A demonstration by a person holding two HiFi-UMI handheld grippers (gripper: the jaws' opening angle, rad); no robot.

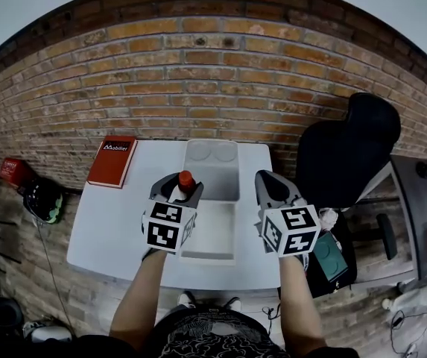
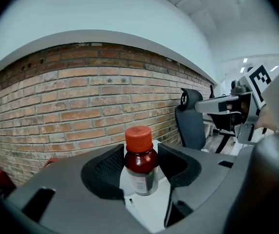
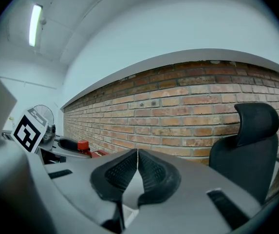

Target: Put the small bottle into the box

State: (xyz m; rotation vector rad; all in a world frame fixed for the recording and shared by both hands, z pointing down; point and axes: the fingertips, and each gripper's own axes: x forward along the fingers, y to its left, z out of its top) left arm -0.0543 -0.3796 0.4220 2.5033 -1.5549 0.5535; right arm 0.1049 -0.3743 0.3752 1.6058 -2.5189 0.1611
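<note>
left gripper [image 1: 182, 190]: clamped on bottle [image 2: 140, 162], held up at box [image 1: 212, 233] left edge | right gripper [image 3: 137, 172]: closed, empty | risk: released over the rim, bottle could tip onto table [image 1: 116, 230]

Left hand-held gripper [image 1: 182, 188] gripping small bottle [image 2: 140, 168], right hand-held gripper [image 3: 137, 160] closed

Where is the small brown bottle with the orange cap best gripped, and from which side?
The small brown orange-capped bottle is upright and narrow: grip its round body below the cap, coming level from the side, as the left claw holds it now.
</note>
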